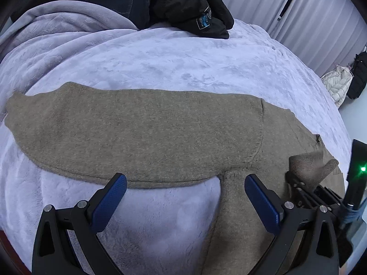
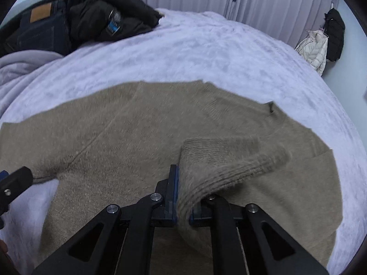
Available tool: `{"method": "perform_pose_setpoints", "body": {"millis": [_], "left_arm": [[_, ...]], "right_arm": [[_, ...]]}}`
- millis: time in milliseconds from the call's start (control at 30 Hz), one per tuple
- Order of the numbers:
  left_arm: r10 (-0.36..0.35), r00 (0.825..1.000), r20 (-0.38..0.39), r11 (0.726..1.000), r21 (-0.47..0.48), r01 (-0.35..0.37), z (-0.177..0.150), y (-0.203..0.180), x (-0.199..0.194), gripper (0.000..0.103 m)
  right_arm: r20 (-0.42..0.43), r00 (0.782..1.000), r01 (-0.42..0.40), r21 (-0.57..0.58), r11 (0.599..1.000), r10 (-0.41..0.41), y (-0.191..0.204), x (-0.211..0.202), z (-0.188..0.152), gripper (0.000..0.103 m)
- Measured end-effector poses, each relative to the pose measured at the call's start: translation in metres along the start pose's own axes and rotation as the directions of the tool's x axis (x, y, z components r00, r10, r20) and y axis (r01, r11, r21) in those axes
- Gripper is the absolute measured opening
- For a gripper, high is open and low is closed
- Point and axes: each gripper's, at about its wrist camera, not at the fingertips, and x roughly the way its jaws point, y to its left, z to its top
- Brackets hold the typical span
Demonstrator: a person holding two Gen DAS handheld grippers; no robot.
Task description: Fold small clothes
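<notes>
So far only a start is made: the tan sweater (image 2: 128, 137) is spread on the bed (image 2: 206, 52), one ribbed cuff (image 2: 229, 160) pinched in the right gripper (image 2: 183, 204) at 6 o'clock, the left gripper (image 1: 185, 197) gaping empty, folds all remaining

A sweater (image 1: 149, 133) lies spread on the blanket (image 1: 172, 64), with piled clothes (image 1: 183, 4) behind it.
</notes>
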Motion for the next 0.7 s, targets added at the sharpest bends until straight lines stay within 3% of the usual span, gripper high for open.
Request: {"method": "perform_pose_setpoints", "body": {"millis": [33, 67, 133, 167, 300, 333, 367, 467, 567, 633, 700], "left_arm": [[-0.008, 1.0, 0.0, 1.0, -0.005, 0.008, 0.0, 0.002, -0.001, 0.103], [-0.021, 1.0, 0.001, 1.0, -0.014, 0.021, 0.0, 0.003, -0.002, 0.103], [-0.042, 0.999, 0.001, 0.999, -0.033, 0.042, 0.001, 0.003, -0.005, 0.103], [-0.05, 0.999, 0.002, 0.998, -0.04, 0.05, 0.001, 0.001, -0.007, 0.103], [-0.069, 0.997, 0.035, 0.997, -0.024, 0.07, 0.0, -0.016, -0.022, 0.103], [-0.081, 0.996, 0.035, 0.997, -0.008, 0.081, -0.002, -0.024, -0.025, 0.103], [-0.095, 0.995, 0.032, 0.995, 0.008, 0.095, -0.003, -0.034, -0.026, 0.103], [-0.146, 0.989, 0.002, 0.985, 0.089, 0.145, -0.012, -0.079, -0.026, 0.103], [-0.196, 0.98, -0.015, 0.96, 0.201, 0.195, -0.025, -0.139, -0.019, 0.103], [-0.218, 0.975, -0.045, 0.935, 0.277, 0.222, -0.034, -0.182, -0.004, 0.103], [-0.173, 0.982, -0.077, 0.915, 0.356, 0.189, -0.042, -0.213, 0.021, 0.103]], "right_arm": [[-0.026, 1.0, -0.014, -0.007, 1.0, 0.014, 0.002, 0.005, -0.001, 0.03], [-0.025, 0.999, -0.028, -0.02, 0.999, 0.028, 0.005, 0.004, -0.002, 0.037], [-0.004, 0.995, -0.103, -0.029, 0.994, 0.103, 0.004, -0.009, -0.002, 0.078], [0.016, 0.99, -0.139, -0.025, 0.99, 0.139, 0.001, -0.019, 0.0, 0.081], [0.145, 0.95, -0.278, -0.016, 0.961, 0.277, -0.028, -0.079, 0.006, 0.081], [0.19, 0.942, -0.279, -0.005, 0.96, 0.275, -0.046, -0.095, 0.003, 0.081], [0.212, 0.946, -0.251, 0.009, 0.968, 0.244, -0.06, -0.101, 0.005, 0.081], [0.167, 0.986, -0.029, 0.121, 0.992, 0.009, -0.127, -0.094, -0.002, 0.081], [0.016, 0.978, 0.197, 0.224, 0.954, -0.206, -0.194, -0.06, -0.017, 0.081], [-0.051, 0.977, 0.213, 0.281, 0.936, -0.207, -0.221, -0.039, -0.035, 0.081], [-0.079, 0.983, 0.183, 0.267, 0.946, -0.168, -0.219, -0.024, -0.045, 0.082]]}}
